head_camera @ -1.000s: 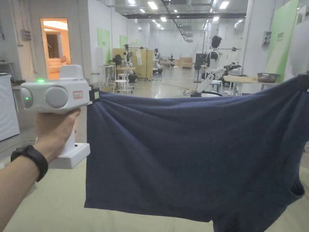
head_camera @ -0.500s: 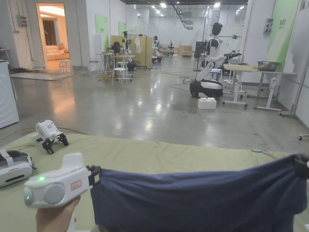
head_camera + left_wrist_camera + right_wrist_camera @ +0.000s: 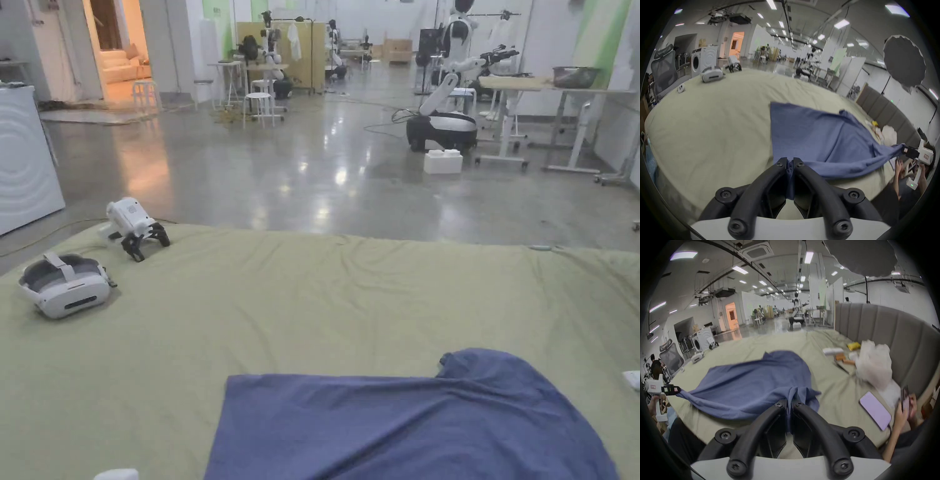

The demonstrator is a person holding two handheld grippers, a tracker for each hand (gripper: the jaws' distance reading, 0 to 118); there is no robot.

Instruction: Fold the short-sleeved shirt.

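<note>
A dark blue short-sleeved shirt point(image 3: 400, 419) lies spread on the olive-green bed point(image 3: 281, 300), its far end flat and one sleeve bulging at the right. In the left gripper view the left gripper point(image 3: 790, 161) is shut on a bunched corner of the shirt point(image 3: 815, 138) at the bed's near edge. The right gripper point(image 3: 789, 401) is shut on another bunched corner of the shirt point(image 3: 753, 384). Each gripper also appears in the other's view: the right gripper point(image 3: 906, 150) at the far right, the left gripper point(image 3: 676, 390) at the far left. The cloth hangs taut between them.
A white headset point(image 3: 65, 294) and a spare gripper point(image 3: 134, 225) lie at the bed's far left. At the right, by the grey headboard point(image 3: 883, 331), sit a phone point(image 3: 875, 410), a white bag point(image 3: 873, 365) and small boxes. A person's hands point(image 3: 903, 412) hold something there.
The shirt was held up in the air and has come down onto the bed. Both grippers dropped below the head view's bottom edge, which tilted downward.
</note>
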